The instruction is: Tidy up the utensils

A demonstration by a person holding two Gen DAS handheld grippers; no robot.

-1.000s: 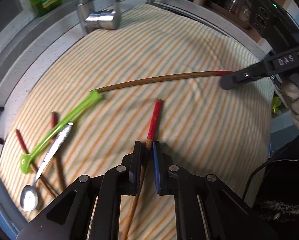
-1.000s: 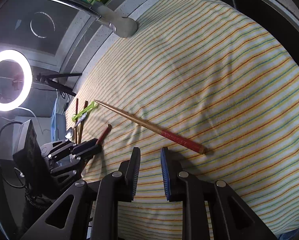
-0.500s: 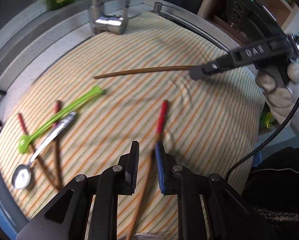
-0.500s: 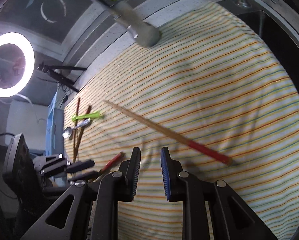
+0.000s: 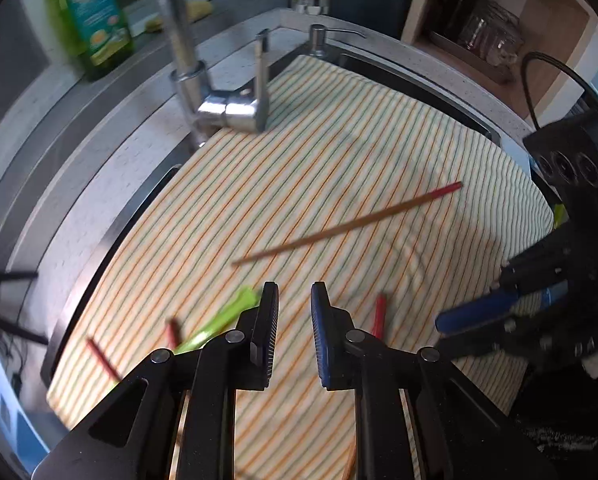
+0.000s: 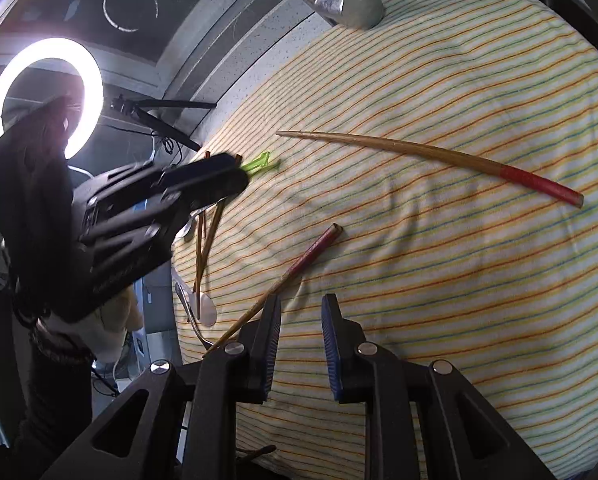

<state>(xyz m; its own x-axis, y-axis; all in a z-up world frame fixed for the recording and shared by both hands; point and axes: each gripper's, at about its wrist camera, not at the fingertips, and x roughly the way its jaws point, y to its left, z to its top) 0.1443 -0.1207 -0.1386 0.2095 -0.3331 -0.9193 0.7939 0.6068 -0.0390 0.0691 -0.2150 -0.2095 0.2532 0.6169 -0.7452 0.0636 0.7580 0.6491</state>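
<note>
- Black fingers with blue pads: the left gripper (image 5: 294,332) and right gripper (image 6: 301,346) are both held narrow, a small gap, nothing gripped.
- Two red-tipped chopsticks lie loose on the striped cloth (image 6: 459,80): the near chopstick (image 6: 299,264) just beside the right fingers, the far chopstick (image 6: 431,156) well apart.
- Probably best picked near the middle and laid beside the green spoon (image 5: 223,316) pile.
- Faucet (image 5: 227,112) overhangs the far edge, not really in the way.

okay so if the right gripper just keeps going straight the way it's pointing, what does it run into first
Most likely bare striped cloth. The right gripper has nothing between its fingers; the nearer red-ended chopstick lies just left of that line, the other chopstick farther ahead. Depth is hard to judge here.
</note>
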